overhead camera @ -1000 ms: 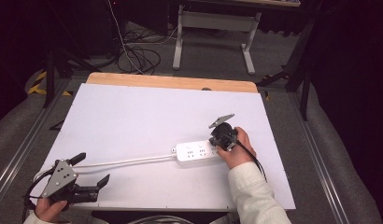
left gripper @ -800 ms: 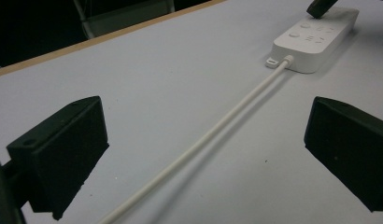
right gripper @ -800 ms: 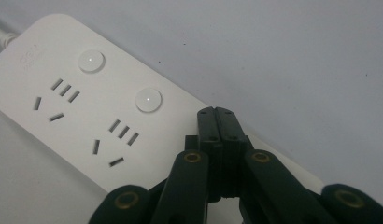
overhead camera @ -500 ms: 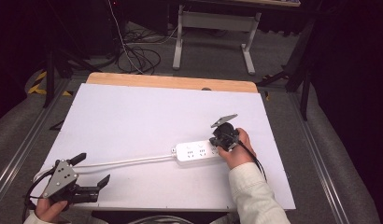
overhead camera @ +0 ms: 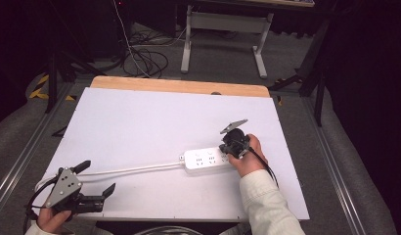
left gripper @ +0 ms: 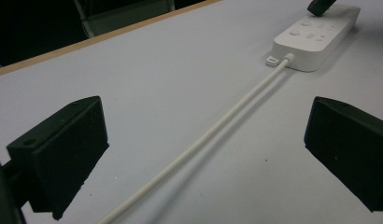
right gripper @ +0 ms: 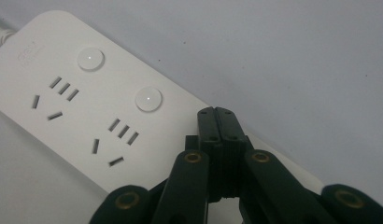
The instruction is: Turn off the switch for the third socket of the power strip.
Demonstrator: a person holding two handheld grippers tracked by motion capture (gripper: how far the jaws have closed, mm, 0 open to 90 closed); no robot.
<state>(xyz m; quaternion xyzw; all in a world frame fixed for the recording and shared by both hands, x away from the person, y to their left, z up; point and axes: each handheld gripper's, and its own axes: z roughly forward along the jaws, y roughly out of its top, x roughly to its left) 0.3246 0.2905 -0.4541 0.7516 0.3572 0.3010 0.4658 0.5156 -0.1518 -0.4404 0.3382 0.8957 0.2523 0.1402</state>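
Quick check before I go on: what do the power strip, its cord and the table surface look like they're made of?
Power strip: looks like hard white plastic, smooth and matte, with moulded socket slots and round buttons. Cord: probably rubber or vinyl sheathing; it is round, white and curves loosely across the table. Table: a flat matte white top, maybe laminate or a sheet, over a pale wood edge along the far side; I can't tell which.

high view overhead; both gripper views near power strip (overhead camera: 208,159)

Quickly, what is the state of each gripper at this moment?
Left gripper: open, holding nothing, astride the white cable.
Right gripper: shut, empty, tips over the power strip.
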